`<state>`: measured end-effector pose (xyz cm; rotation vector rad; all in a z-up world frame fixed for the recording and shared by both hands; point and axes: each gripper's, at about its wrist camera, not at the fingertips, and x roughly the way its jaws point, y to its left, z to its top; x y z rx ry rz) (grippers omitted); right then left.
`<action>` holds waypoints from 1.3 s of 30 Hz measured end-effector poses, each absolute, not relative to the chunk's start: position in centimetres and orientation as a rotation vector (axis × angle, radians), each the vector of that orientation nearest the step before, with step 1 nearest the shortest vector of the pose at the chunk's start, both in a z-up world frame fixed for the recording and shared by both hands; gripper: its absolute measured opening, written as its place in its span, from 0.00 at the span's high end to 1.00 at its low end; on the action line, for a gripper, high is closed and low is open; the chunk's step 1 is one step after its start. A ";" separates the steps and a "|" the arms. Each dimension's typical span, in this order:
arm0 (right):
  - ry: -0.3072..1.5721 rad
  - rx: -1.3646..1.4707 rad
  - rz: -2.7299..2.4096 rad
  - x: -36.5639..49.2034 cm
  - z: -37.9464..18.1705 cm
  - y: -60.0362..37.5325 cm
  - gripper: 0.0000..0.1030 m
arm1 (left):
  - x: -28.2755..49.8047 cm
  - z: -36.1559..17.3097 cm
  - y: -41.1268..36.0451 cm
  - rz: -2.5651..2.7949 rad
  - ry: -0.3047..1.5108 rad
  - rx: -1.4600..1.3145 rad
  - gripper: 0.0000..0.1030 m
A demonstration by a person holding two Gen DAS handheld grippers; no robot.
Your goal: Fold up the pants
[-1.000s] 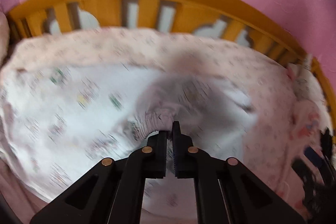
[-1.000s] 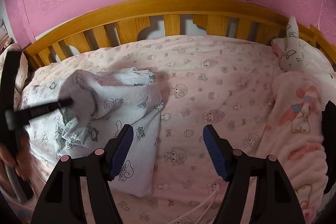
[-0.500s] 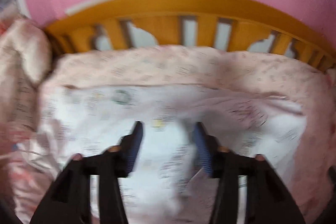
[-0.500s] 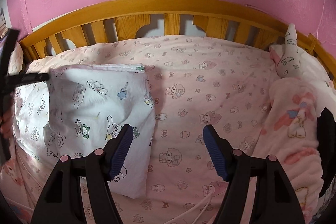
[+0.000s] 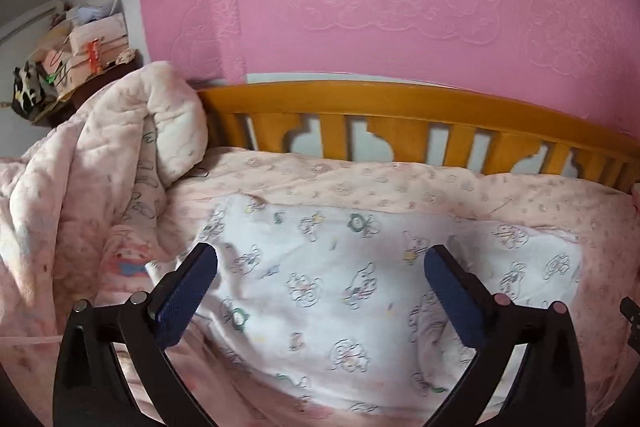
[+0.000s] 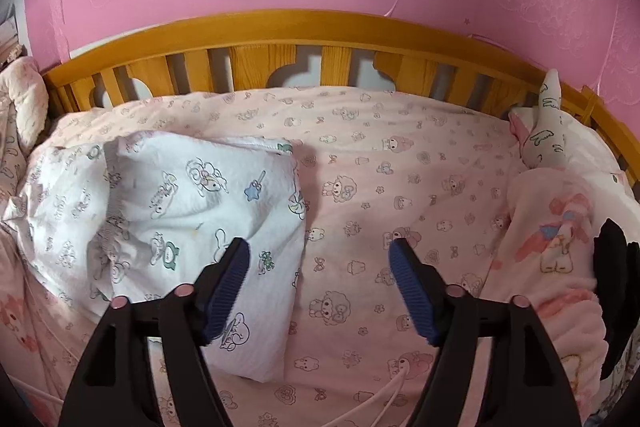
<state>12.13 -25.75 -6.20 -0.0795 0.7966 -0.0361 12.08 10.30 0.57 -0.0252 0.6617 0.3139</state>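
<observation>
The white cartoon-print pants [image 5: 360, 291] lie folded on the pink bed sheet [image 6: 400, 163]. In the right wrist view they [image 6: 192, 211] sit at the left, with the elastic waistband bunched at their left side. My left gripper [image 5: 320, 279] is open and empty, held just above the pants. My right gripper [image 6: 320, 275] is open and empty, with its left finger [image 6: 228, 279] over the pants' right edge and its right finger over bare sheet.
A wooden bed rail [image 6: 320, 39] runs along the back under a pink wall. A pink quilt [image 5: 100, 167] is heaped at the left. A pink plush blanket [image 6: 560, 247] and a soft toy [image 6: 548, 123] lie at the right. A white cord [image 6: 384, 399] trails near the front.
My left gripper let go of the pants, opened wide and drew back to the left. The pants dropped flat in a folded stack. The right gripper stayed open and barely moved.
</observation>
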 end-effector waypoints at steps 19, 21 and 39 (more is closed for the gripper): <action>1.077 0.156 -0.209 11.1 -17.4 -25.5 0.24 | 13.3 -17.8 7.2 0.263 1.212 -0.098 0.09; 1.094 0.143 -0.212 11.5 -17.9 -25.3 0.24 | 13.5 -18.9 6.5 0.252 1.236 -0.096 0.09; 1.114 0.116 -0.305 12.1 -20.3 -25.2 0.18 | 12.6 -20.3 4.9 0.396 1.219 -0.102 0.00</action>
